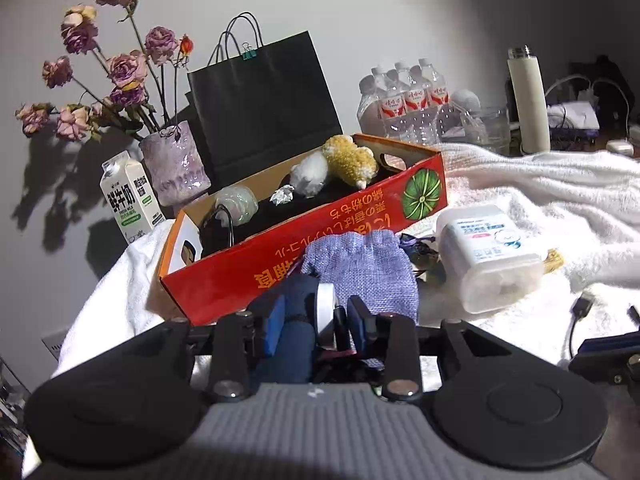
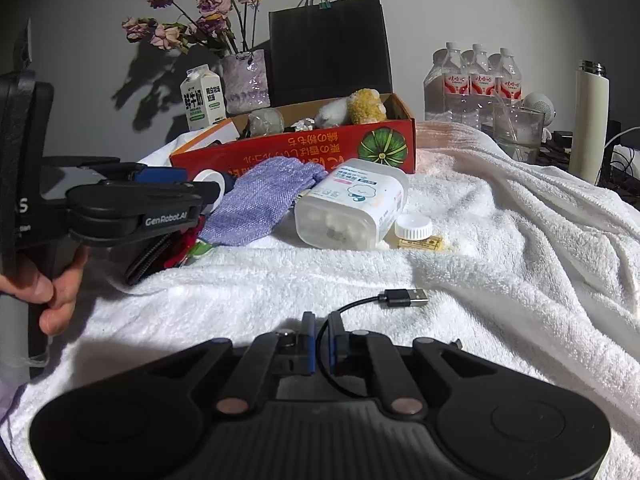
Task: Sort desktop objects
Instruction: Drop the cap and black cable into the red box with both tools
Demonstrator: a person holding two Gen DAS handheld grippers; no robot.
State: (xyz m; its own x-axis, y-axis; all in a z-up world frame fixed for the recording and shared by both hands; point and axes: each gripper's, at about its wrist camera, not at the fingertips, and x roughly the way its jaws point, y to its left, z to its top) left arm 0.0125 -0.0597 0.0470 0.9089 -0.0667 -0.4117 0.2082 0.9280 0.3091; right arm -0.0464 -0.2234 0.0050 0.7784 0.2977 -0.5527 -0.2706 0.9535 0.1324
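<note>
Left tongs [image 1: 316, 320] clamped on tape roll [image 1: 325, 314] | right tongs [image 2: 322, 344] pinching cable [image 2: 360, 305]

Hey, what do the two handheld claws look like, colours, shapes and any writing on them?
Both claws are matte black plastic. The left claw and right claw each have two black fingers faced with blue pads, worked by black link arms with round metal pivots. Behind sit two round black discs either side of a ribbed grey housing. White "GenRobot.AI" lettering marks the left claw's side. No sleeve shows.
</note>
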